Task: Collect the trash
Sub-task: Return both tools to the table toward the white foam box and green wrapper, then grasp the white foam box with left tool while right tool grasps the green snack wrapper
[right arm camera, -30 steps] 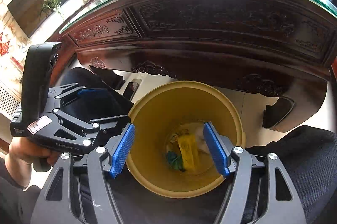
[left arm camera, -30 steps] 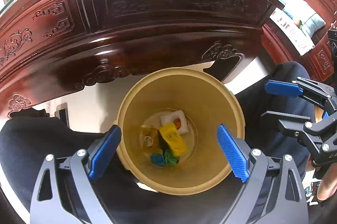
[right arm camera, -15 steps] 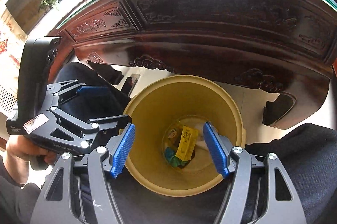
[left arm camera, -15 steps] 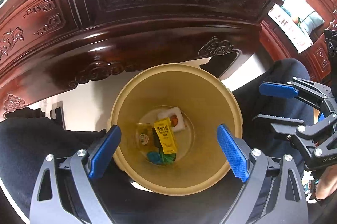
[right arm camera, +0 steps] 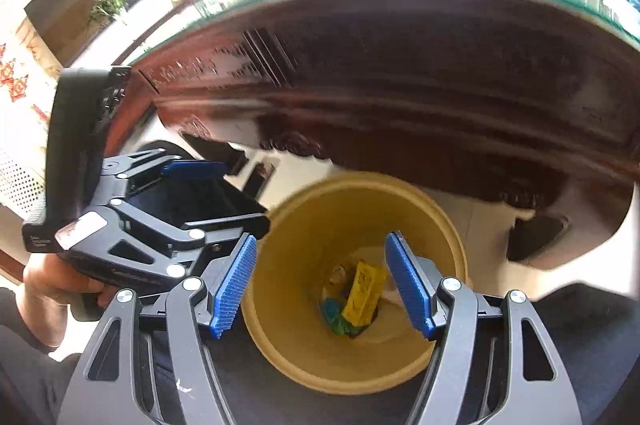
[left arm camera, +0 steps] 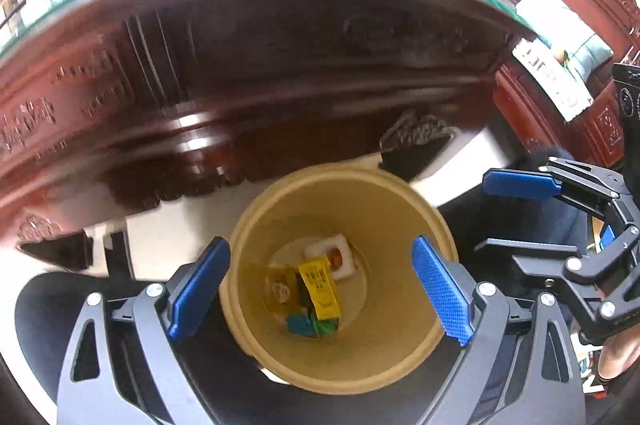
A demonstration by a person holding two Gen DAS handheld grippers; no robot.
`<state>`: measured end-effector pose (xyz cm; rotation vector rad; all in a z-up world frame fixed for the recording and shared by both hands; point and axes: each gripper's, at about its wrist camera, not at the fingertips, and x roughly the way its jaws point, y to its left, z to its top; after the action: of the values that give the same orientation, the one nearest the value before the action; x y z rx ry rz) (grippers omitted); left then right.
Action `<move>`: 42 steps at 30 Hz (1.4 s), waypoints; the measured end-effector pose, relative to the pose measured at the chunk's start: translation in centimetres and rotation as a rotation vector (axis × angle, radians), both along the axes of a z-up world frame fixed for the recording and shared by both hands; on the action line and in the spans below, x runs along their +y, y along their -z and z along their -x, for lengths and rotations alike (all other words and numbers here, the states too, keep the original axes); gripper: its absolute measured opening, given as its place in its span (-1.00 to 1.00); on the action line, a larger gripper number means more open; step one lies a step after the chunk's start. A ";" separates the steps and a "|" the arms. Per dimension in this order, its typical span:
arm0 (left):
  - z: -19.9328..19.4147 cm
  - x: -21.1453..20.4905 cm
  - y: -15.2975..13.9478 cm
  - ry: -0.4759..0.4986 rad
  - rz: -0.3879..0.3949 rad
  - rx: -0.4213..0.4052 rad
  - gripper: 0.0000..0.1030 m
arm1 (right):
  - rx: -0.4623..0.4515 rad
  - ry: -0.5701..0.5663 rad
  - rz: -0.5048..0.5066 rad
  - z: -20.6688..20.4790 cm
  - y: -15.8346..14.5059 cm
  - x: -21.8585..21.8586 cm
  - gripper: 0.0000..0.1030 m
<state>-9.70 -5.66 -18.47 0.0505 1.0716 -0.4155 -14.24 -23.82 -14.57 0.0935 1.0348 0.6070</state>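
A tan waste bin [left arm camera: 400, 221] [right arm camera: 304, 225] stands on the floor between a seated person's legs. At its bottom lie a yellow carton [left arm camera: 320, 285] [right arm camera: 362, 291], a white foam piece [left arm camera: 334, 255], a clear wrapper [left arm camera: 278, 287] and green-blue scraps [left arm camera: 312, 325] [right arm camera: 336, 315]. My left gripper [left arm camera: 320, 289] hangs open above the bin with nothing between its blue pads. My right gripper [right arm camera: 322, 283] is also open and empty over the bin's mouth. Each gripper shows in the other's view, the right gripper [left arm camera: 516, 217] at the right and the left gripper [right arm camera: 208, 193] at the left.
A dark carved wooden table [left arm camera: 280, 65] [right arm camera: 400, 77] with a glass top looms just beyond the bin. The person's dark trouser legs [left arm camera: 52, 305] [right arm camera: 580, 325] flank the bin. Pale floor [left arm camera: 180, 225] lies under the table; carved red furniture [left arm camera: 560, 113] stands at the right.
Both grippers have lifted away from the bin, which now looks smaller and lower in both views. The tabletop edge has come further into sight. The trash in the bin has not moved.
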 end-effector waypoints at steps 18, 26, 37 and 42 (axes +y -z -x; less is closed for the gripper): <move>-15.6 3.6 -15.5 -0.188 -0.031 -0.399 0.92 | -0.418 0.182 -0.150 -14.2 -13.3 0.5 0.84; -29.7 5.7 -13.0 -0.373 -0.099 -0.269 0.92 | -0.396 0.166 -0.154 -20.0 -13.1 2.0 0.84; -37.4 7.5 -10.5 -0.449 -0.091 -0.168 0.92 | -0.350 0.143 -0.126 -24.7 -11.7 2.5 0.84; -39.2 7.6 -10.1 -0.459 -0.075 -0.144 0.90 | -0.337 0.122 -0.136 -25.4 -11.4 3.0 0.84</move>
<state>29.47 1.97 -8.34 -0.0969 0.9222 0.0426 11.18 -20.78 -3.20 0.1660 0.6562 0.5592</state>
